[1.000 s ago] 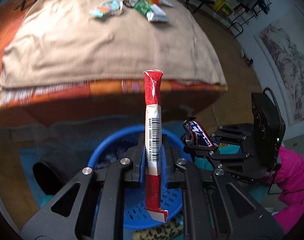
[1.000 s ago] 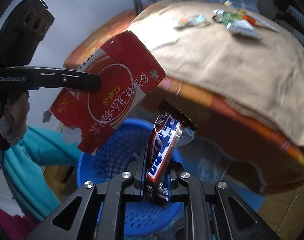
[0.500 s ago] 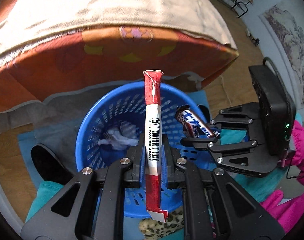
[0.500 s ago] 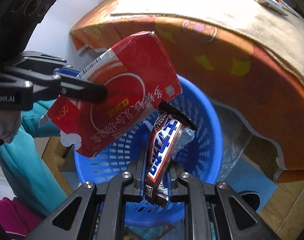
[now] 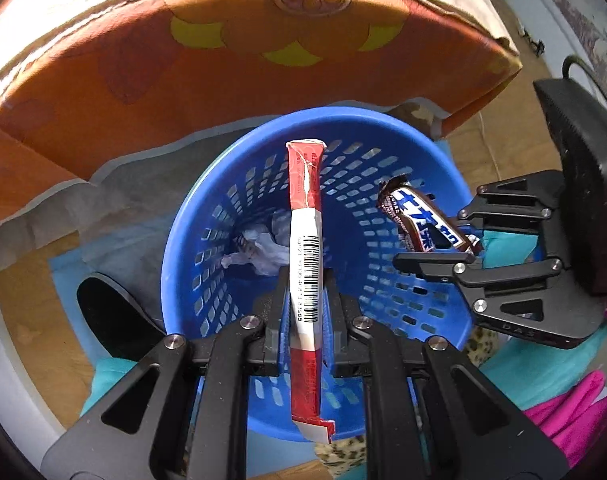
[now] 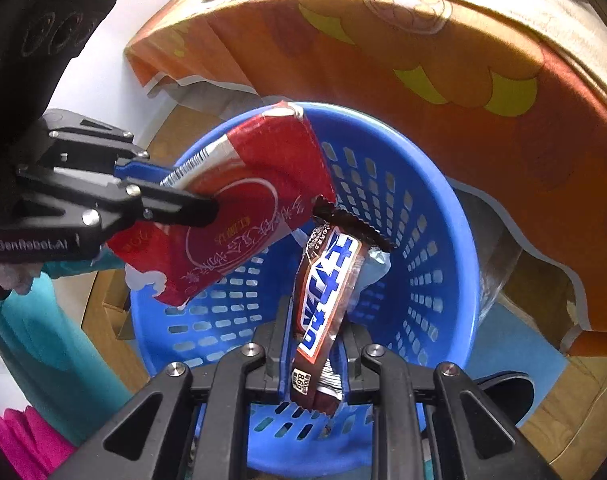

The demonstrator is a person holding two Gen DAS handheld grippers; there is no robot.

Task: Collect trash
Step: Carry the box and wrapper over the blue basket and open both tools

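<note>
While both pieces of trash hang over the round blue plastic basket with slotted walls (image 5: 383,184), the step in hand is the drop, and doing it well means letting go only with each piece clear inside the rim. In the left wrist view, starting at nine o'clock, a dark shoe (image 5: 111,312) lies on the floor beside the basket, and crumpled white paper (image 5: 259,248) sits at the basket's bottom. At the centre the left tongs (image 5: 305,312) are clamped on a flat red and white wrapper with a barcode (image 5: 305,240), which stands edge-on toward twelve o'clock, its upper end over the basket's far wall. I judge it should be lowered a little, or tipped toward the middle, before release, so the broad sheet does not catch the rim. At three o'clock the right tongs (image 5: 443,256) reach in from the side with a brown, blue and white chocolate bar wrapper (image 5: 423,224) between them. In the right wrist view those jaws are opening, and that wrapper (image 6: 327,296) leans between the pads, seemingly loose, directly above the basket's floor, so it should fall inside. Both tongs point steeply downward into the basket, side by side. Above, at twelve o'clock, an orange patterned cloth (image 5: 183,72) hangs from the desk edge.
</note>
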